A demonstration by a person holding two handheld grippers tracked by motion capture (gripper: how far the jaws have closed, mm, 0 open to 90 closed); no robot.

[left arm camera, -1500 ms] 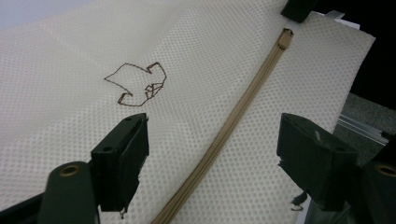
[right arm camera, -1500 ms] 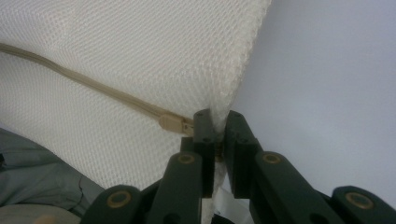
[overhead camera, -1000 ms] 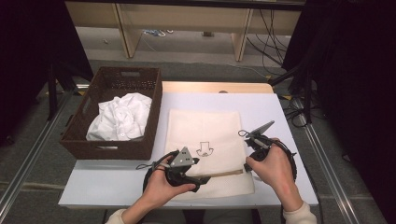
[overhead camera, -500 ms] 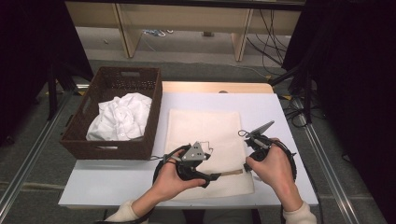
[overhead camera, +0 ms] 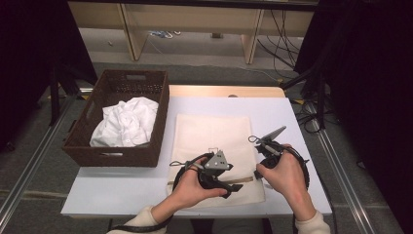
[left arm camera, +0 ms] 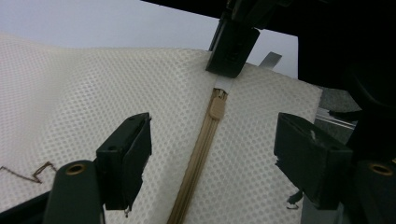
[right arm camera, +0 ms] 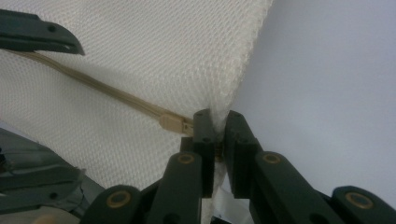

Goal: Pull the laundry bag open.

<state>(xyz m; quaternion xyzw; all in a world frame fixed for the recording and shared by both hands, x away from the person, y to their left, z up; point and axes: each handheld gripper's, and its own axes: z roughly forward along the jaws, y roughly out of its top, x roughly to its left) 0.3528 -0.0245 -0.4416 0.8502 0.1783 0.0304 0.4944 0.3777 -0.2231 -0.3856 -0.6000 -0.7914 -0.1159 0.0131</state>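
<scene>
White table point(overhead camera: 122, 190), mesh bag point(overhead camera: 209, 134) zipped shut.
Right gripper point(right arm camera: 217, 135) clamps the bag's edge; left gripper point(left arm camera: 212, 149) (jaws apart) could miss the zipper slider point(left arm camera: 217, 108).

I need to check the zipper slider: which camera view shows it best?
The left gripper view: the zipper slider sits centred and sharp. The right gripper view shows it smaller, beside the closed jaws. In the high view it is too small.

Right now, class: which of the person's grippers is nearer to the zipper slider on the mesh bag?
Right. The right gripper is clamped on the mesh bag edge right beside the zipper slider. The left gripper is open, straddling the zipper track a little short of it.
</scene>
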